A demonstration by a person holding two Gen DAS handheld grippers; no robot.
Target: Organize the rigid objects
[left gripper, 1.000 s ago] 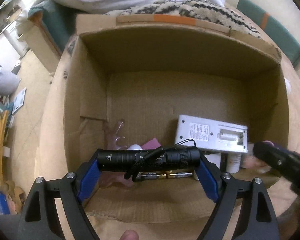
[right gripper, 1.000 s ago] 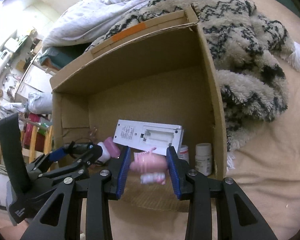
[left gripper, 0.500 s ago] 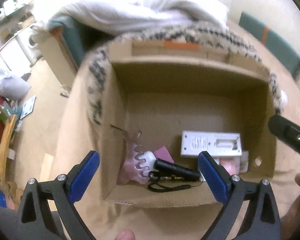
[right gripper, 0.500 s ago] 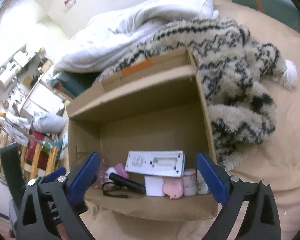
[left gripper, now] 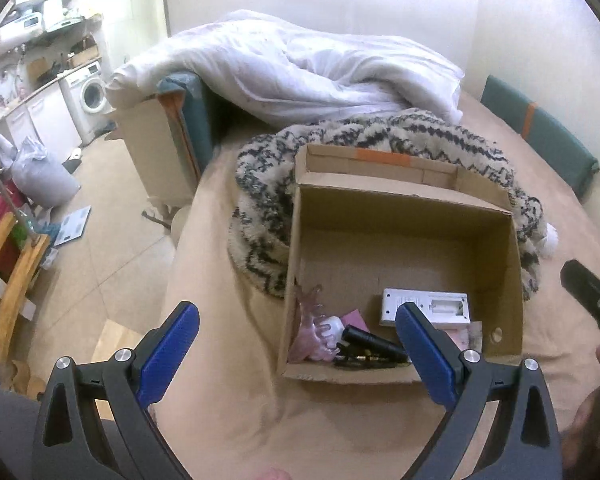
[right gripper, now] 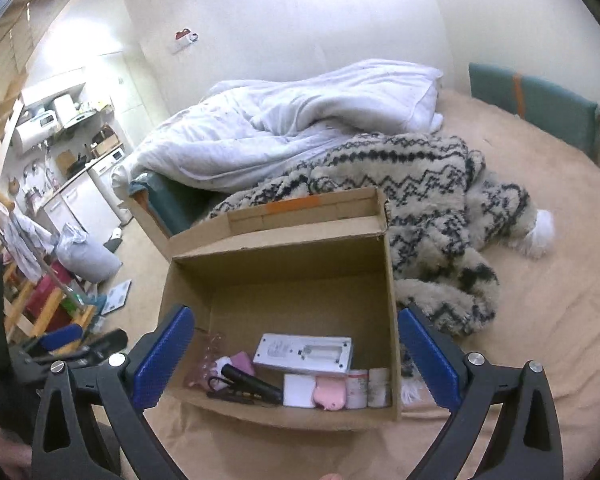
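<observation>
An open cardboard box (left gripper: 496,216) (right gripper: 276,248) sits on a beige bed. Along its near wall lie a black flashlight (left gripper: 374,342) (right gripper: 250,382), a pink hair claw (left gripper: 312,328) (right gripper: 204,364), a white device with an empty battery bay (left gripper: 448,308) (right gripper: 304,354), a pink object (right gripper: 330,394) and two small white bottles (right gripper: 368,388). My left gripper (left gripper: 298,342) hangs open above and before the box with nothing held. The right gripper (right gripper: 294,354) is open too, empty, raised over the box's near edge.
A fuzzy black-and-cream zigzag blanket (left gripper: 380,140) (right gripper: 440,200) wraps the box's far and right sides. A white duvet (left gripper: 292,68) lies behind. The bed's left edge drops to a tiled floor (left gripper: 100,260) with clutter and a wooden frame (left gripper: 8,280). Bare beige sheet (right gripper: 560,280) lies to the right.
The left gripper let go of the flashlight and the right one let go of the pink object; both now lie in the box. Both grippers opened wide and pulled up and back.
</observation>
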